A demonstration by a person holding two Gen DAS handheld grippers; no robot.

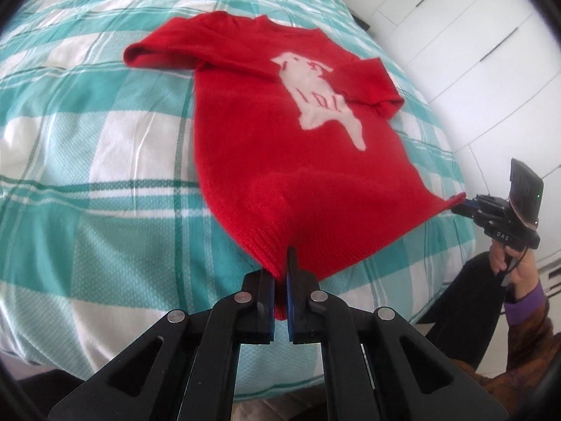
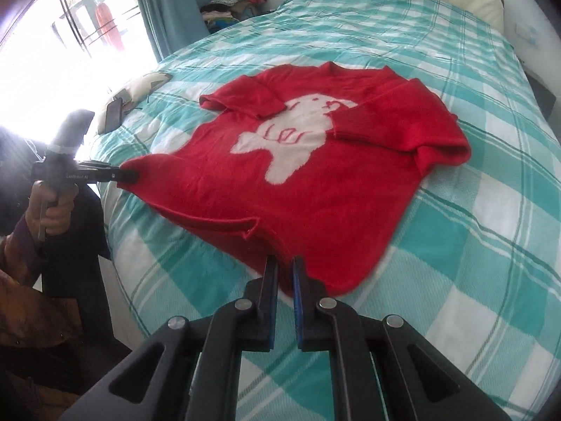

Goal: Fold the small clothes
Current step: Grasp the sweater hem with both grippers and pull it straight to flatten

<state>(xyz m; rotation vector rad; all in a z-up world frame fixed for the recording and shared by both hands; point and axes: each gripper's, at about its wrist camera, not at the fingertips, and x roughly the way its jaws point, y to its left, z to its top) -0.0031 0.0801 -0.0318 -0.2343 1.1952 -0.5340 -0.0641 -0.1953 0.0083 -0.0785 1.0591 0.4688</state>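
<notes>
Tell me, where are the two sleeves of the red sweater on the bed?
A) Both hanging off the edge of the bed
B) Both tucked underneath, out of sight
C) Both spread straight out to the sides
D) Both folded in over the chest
D: on the red sweater, each sleeve is bent inward, its cuff lying at the edge of the white animal picture.
</notes>
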